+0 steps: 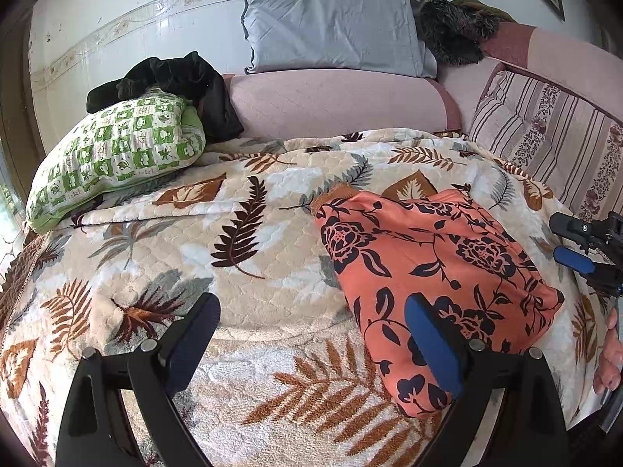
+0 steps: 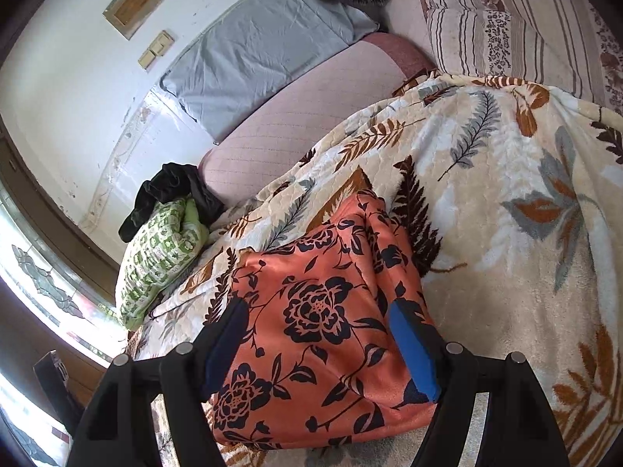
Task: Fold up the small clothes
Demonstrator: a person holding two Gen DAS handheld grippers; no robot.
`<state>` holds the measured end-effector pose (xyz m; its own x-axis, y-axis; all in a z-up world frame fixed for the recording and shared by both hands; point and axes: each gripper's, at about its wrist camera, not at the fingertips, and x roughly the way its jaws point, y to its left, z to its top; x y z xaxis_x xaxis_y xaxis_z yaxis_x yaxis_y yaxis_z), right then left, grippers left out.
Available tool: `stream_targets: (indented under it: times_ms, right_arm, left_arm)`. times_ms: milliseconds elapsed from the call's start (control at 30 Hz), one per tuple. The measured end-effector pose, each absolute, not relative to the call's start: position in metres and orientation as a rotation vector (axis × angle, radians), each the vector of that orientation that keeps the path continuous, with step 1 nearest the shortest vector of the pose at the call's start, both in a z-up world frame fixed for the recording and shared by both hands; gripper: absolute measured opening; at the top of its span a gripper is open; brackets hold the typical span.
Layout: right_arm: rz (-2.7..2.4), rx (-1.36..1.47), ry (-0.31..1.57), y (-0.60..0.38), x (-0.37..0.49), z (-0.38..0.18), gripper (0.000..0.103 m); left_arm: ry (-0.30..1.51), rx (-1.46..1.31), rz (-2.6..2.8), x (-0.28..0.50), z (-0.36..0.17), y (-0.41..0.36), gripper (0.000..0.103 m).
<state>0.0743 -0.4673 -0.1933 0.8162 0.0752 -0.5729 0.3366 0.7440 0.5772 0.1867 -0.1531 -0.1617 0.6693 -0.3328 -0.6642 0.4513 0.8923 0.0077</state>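
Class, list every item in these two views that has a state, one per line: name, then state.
orange floral garment: folded, lying flat on the blanket
left gripper: open, fingers apart, holding nothing
right gripper: open, fingers apart above the garment, not gripping it
leaf-print blanket: spread over the bed
green patterned pillow: lying at the blanket's edge
black clothing: crumpled, unfolded, partly on the green pillow
grey pillow: propped against the wall

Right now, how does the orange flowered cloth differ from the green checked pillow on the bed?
The orange flowered cloth lies flat and folded; the green checked pillow is plump and stuffed. The cloth lies near the grippers, the pillow farther back by the wall. A dark garment lies on the pillow; nothing lies on the cloth. Both rest on the leaf-patterned blanket.
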Motion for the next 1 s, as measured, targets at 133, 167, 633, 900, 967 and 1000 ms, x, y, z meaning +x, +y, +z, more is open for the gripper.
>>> stream_targets:
  times_ms: [133, 167, 633, 900, 967, 1000]
  right_arm:
    - [-0.143, 0.730, 0.614, -0.466, 0.079, -0.193, 0.078]
    - [-0.140, 0.727, 0.613, -0.465, 0.080, -0.192, 0.078]
    - [-0.105, 0.702, 0.613, -0.463, 0.082, -0.188, 0.078]
    - [-0.103, 0.699, 0.619, -0.467, 0.082, -0.189, 0.078]
    - [-0.103, 0.696, 0.623, -0.466, 0.083, -0.190, 0.078]
    - [-0.102, 0.696, 0.625, -0.467, 0.083, -0.190, 0.078]
  left_arm:
    - [0.719, 0.179, -0.447, 0.189, -0.163, -0.154, 0.096]
    - [0.722, 0.180, -0.448, 0.189, -0.164, -0.154, 0.096]
    - [0.746, 0.205, -0.459, 0.192, -0.173, -0.166, 0.096]
    - [0.754, 0.214, -0.460, 0.194, -0.176, -0.169, 0.096]
    - [0.756, 0.219, -0.461, 0.194, -0.177, -0.170, 0.096]
    - [0.757, 0.221, -0.462, 0.194, -0.177, -0.171, 0.096]
